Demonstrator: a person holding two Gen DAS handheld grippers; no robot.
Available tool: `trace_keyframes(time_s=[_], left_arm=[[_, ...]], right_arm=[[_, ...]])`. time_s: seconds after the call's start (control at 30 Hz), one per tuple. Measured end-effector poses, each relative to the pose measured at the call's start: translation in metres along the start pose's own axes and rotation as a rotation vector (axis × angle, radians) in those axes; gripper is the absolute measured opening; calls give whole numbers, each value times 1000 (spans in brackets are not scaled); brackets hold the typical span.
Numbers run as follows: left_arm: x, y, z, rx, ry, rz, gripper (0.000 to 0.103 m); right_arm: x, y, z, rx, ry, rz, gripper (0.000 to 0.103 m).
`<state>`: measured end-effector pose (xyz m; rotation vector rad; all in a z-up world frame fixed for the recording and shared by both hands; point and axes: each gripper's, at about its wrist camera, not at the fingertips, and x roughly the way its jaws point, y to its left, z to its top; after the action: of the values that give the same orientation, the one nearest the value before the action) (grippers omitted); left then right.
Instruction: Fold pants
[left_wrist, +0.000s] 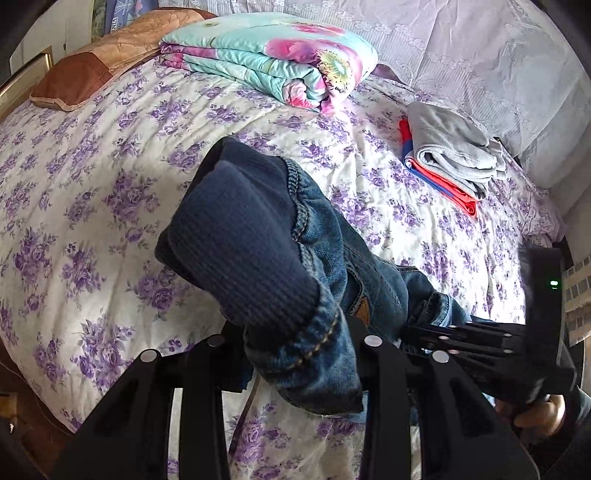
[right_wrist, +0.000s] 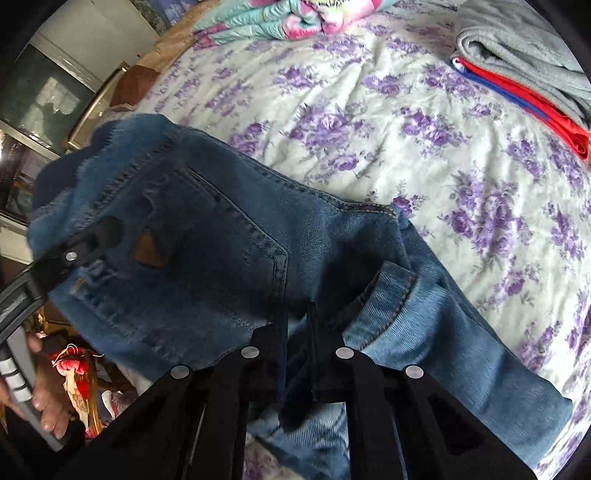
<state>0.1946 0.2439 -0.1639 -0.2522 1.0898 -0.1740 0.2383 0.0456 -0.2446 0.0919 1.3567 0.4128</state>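
Blue denim pants (right_wrist: 207, 236) with a dark ribbed waistband (left_wrist: 240, 236) hang lifted above the flowered bed. My left gripper (left_wrist: 295, 350) is shut on the waistband end, which bunches up before its camera. It shows in the right wrist view (right_wrist: 79, 249) at the far left, clamped on the waist near a brown patch (right_wrist: 149, 251). My right gripper (right_wrist: 297, 332) is shut on the denim by the back pocket and a cuffed leg end (right_wrist: 391, 295). It shows in the left wrist view (left_wrist: 417, 330) at the lower right, gripping the pants.
The bed (left_wrist: 110, 166) has a white sheet with purple flowers. A folded teal floral quilt (left_wrist: 273, 55) and a brown pillow (left_wrist: 85, 74) lie at the far side. A folded grey and red clothes stack (left_wrist: 450, 155) lies at the right, also in the right wrist view (right_wrist: 524, 62).
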Motion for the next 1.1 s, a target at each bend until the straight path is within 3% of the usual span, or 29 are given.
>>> trace_keyframes(time_s=[0.13,0.2,0.3,0.37,0.47,0.57,0.67,0.77,0.83,0.93,1.03,1.1], left_arm=[[1,-7,0,26,-2,2,32],[2,-17,-2,70,-17,41,32],[-3,-24,3,96,-36,40,32],[-11,-33,5,144,-58,48,31],[-25,-63,-2,304,-106,102,30],[-38,-106,-18,510,-155,155,30],[-52,-156,-39,696,-205,146,30],[-52,-201,-66,841,-225,122,30],[-40,-232,-88,913,-203,94,30],[-6,-266,-119,985,-126,113,33],[31,-284,-146,1021,-2,99,58],[36,-296,-162,1054,29,134,64]], right_arm=[[28,2,6,0,54,-19,10],[31,5,9,-21,53,-33,10],[14,1,9,-14,74,10,11],[-20,-13,-1,27,22,68,11],[-78,-46,-28,69,-73,41,12],[-123,-98,-69,192,-129,-22,13],[-155,-151,-116,354,-158,-95,13],[-180,-191,-169,498,-210,-114,13],[-188,-207,-194,562,-244,-116,13],[-183,-224,-229,634,-251,-106,13],[-163,-225,-245,663,-221,-84,13],[-157,-223,-250,654,-206,-80,13]])
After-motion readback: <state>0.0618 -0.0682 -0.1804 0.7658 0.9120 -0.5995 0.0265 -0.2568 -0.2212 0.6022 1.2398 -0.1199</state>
